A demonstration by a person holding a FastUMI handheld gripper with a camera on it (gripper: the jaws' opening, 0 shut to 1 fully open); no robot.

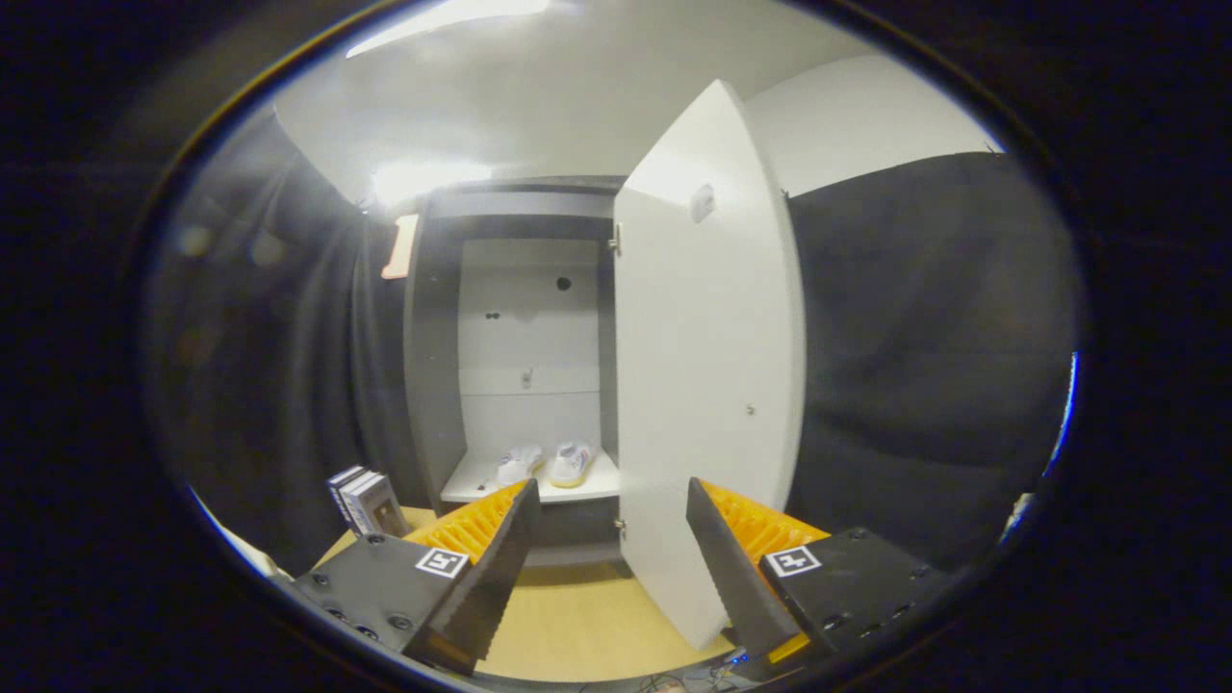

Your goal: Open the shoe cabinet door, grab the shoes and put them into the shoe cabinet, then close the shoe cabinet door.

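Open door (707,366) stands between spread fingers (500,563), cabinet opening (525,346) beside it unblocked.

White cabinet door (707,385) swung open, pale shoes (545,465) side by side (toes inward) on the cabinet's (527,318) bottom shelf

Shoes (545,465) inside open-doored cabinet (433,366)

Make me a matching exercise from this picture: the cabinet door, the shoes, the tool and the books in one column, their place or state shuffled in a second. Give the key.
Things:
1. cabinet door
2. shoes
3. tool
4. books

Place or state:
A. fingers spread apart, holding nothing
B. standing on the floor left of the cabinet
C. swung wide open, its lower edge between the fingers
D. side by side on the bottom shelf inside

Pairs: 1-C, 2-D, 3-A, 4-B
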